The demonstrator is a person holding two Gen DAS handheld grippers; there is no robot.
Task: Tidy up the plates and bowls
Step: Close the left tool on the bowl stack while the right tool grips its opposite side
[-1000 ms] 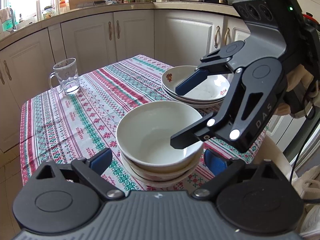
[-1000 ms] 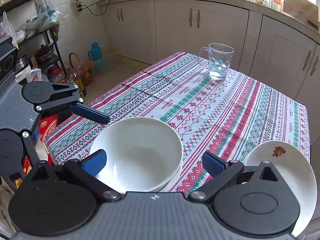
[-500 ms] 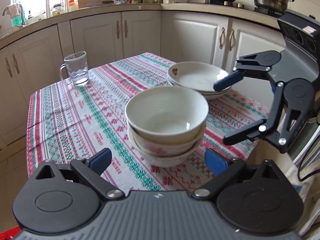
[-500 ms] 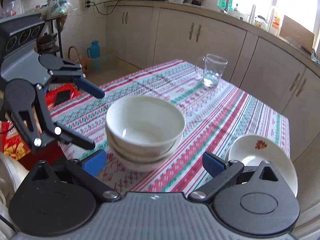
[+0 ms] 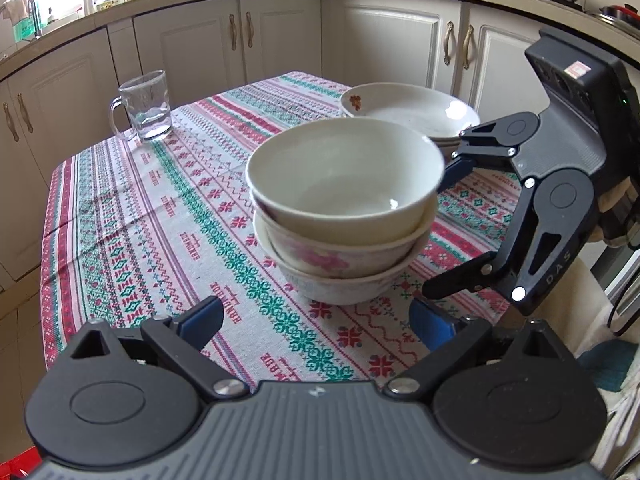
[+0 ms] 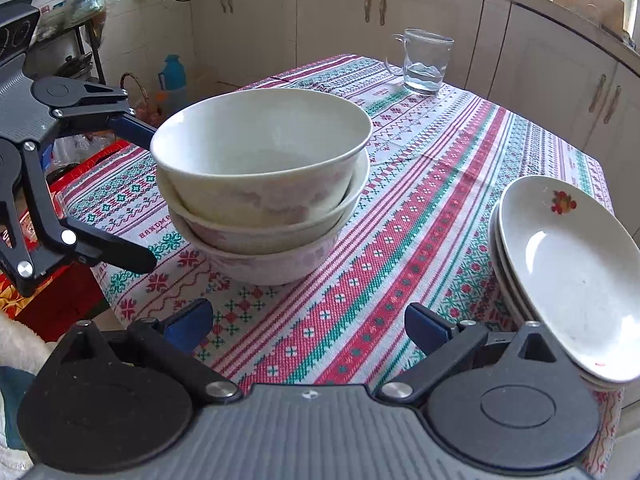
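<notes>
I hold both grippers low at the near edge of the table (image 5: 100, 216), and each one is spread wide with nothing between its pads: my left gripper (image 5: 316, 322) shows only tablecloth (image 5: 192, 208) between its blue fingertips, and my right gripper (image 6: 308, 326) is the same, also seen from the left camera as the black tool off the right side of the bowls. The stack of bowls (image 5: 344, 208) sits near that edge, three nested, the top one plain white and tipped a little off level, the two beneath showing a faded pink flower pattern. The stack of plates (image 6: 560, 264) lies toward the right-hand corner of the table, shallow dishes with a small fruit motif on the rim, and part of it overhangs or sits right at the edge as far as I can tell. A glass mug (image 5: 146, 108) stands well apart near the far left corner. I judge these bowls to be glazed ceramic: stiff, fairly heavy as a stack, slick under rubber pads and quick to chip if they knock together. Since the top bowl rides loose, I would not squeeze the stack by its upper rim; I would rather take the bottom bowl's wall from opposite sides, one gripper each, or pinch a single rim with one pad inside and one outside, and lift level so nothing slides
</notes>
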